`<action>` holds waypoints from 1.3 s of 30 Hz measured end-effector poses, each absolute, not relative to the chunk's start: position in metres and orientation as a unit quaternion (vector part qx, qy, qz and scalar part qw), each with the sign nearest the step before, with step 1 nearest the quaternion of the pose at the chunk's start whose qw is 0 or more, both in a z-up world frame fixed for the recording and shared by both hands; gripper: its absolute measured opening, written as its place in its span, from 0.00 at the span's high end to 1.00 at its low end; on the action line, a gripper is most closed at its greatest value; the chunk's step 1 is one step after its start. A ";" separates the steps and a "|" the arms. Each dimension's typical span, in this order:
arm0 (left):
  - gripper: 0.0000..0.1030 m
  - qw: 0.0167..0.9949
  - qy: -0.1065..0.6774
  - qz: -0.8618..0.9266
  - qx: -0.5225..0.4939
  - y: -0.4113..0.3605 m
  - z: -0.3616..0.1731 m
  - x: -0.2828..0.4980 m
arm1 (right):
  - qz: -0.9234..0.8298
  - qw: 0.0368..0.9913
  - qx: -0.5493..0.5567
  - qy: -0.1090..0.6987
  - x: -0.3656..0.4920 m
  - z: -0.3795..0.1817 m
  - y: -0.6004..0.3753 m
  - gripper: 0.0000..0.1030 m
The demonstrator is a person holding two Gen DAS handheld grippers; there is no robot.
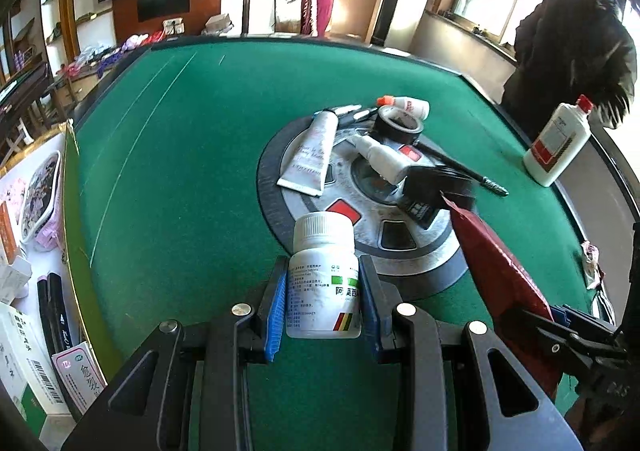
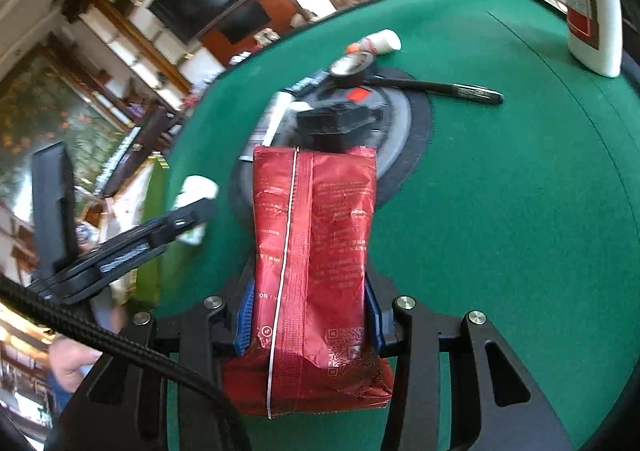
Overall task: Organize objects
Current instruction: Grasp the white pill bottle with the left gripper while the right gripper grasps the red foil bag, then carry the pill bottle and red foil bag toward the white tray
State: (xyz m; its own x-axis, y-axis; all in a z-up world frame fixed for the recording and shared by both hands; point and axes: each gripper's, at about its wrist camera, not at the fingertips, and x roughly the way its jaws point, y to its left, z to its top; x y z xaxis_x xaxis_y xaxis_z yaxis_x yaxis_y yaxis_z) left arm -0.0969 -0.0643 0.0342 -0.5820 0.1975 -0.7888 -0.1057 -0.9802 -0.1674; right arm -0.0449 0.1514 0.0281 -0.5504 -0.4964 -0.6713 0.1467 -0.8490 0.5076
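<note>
The left gripper (image 1: pixel 323 301) has its blue pads (image 1: pixel 276 315) pressed against the sides of a white pill bottle (image 1: pixel 323 283), narrowed to the bottle's width. The bottle stands upright between them, over the green felt table (image 1: pixel 180 171), just in front of the round grey hub (image 1: pixel 360 211) at the table's middle.

The right gripper (image 2: pixel 310 315) is closed partway on a red foil packet (image 2: pixel 316 271), which stands on end between its jaws; its top edge reaches the near rim of the hub (image 2: pixel 394 131). In the left wrist view the packet (image 1: pixel 500 279) is to the right of the pill bottle.

On the hub lie a white tube (image 1: pixel 310 151), a roll of black tape (image 1: pixel 398 125), a small white squeeze bottle (image 1: pixel 380 157) and a black box-like thing (image 1: pixel 432 191). A small bottle with an orange cap (image 1: pixel 406 105) lies just beyond the tape. A black pen (image 2: pixel 436 87) runs from the hub out onto the felt to the right. A tall white bottle with a red cap (image 1: pixel 558 143) stands well to the right of the hub, near the table's edge.
</note>
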 end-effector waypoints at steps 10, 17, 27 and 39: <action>0.73 0.066 -0.030 0.900 -0.429 -0.062 0.041 -0.083 | -0.885 0.186 0.394 -0.162 -0.039 0.042 0.133 0.60; 0.73 0.048 -0.016 0.914 -0.403 -0.064 0.050 -0.070 | -0.890 0.187 0.388 -0.148 -0.034 0.044 0.124 0.60; 0.73 0.025 -0.021 0.938 -0.345 -0.078 0.074 -0.035 | -0.903 0.202 0.360 -0.115 -0.022 0.055 0.101 0.60; 0.72 -0.057 -0.033 0.958 -0.279 -0.144 0.100 0.004 | -0.905 0.248 0.336 -0.079 -0.015 0.081 0.035 0.60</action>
